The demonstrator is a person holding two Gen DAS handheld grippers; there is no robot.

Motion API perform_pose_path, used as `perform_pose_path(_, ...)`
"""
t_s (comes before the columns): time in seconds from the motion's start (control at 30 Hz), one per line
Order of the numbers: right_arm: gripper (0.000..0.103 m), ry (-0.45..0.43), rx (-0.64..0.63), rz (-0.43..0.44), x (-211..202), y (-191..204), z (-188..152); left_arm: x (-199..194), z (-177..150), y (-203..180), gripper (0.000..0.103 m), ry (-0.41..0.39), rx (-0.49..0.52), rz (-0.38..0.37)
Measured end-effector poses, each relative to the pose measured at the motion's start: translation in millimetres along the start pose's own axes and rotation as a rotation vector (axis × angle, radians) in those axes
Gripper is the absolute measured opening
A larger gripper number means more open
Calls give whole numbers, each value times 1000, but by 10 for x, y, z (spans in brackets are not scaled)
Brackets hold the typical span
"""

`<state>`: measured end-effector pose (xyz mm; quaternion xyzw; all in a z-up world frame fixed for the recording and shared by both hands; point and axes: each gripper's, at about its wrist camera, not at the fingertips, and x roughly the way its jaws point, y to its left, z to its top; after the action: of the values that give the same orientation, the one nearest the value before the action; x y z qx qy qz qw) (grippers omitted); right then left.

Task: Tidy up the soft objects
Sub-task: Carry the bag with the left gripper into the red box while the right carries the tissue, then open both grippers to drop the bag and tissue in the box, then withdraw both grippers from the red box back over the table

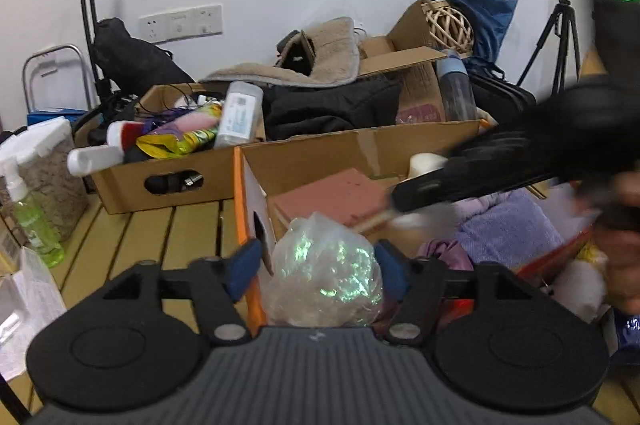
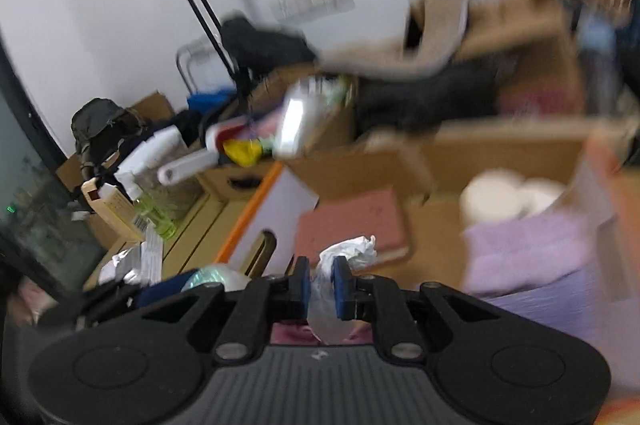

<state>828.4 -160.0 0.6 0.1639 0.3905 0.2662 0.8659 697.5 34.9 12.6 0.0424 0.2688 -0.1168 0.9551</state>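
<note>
Box [image 1: 352, 149] on slatted counter [image 1: 160, 237], holding purple towel [image 1: 508, 225] and pink pad [image 1: 336, 199]. Left tool [image 1: 316, 269] clenched on shiny bag [image 1: 324, 273] at box's near wall. Right tool [image 2: 320, 283] grasping clear bag [image 2: 322, 295], white wad [image 2: 352, 249] at top, above box.

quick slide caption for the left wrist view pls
Left tongs grip a crinkled clear plastic bag at the edge of a cardboard box holding a purple towel.
</note>
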Motion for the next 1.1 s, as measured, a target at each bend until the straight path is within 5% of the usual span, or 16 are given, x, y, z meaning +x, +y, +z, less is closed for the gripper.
perform_pose_path(0.07, 14, 61, 34, 1, 312, -54, 42, -34, -12, 45, 83, -26, -16, -25)
perform_pose_path(0.27, 21, 110, 55, 146, 674, -1, 22, -203, 21, 302, 87, -100, -120, -51)
perform_pose_path(0.33, 57, 89, 55, 159, 605, 15, 25, -234, 44, 394, 87, -110, -154, -27)
perform_pose_path(0.43, 62, 49, 43, 119, 411, 54, 84, -254, 98, 500, 87, -106, -198, -18)
perform_pose_path(0.8, 62, -134, -99, -71, -1254, 110, -18, -976, 389, 337, 90, -127, -231, -42)
perform_pose_path(1.1, 69, -264, -153, -150, -2730, 110, -715, -2127, 390, -81, 98, -210, -176, -20)
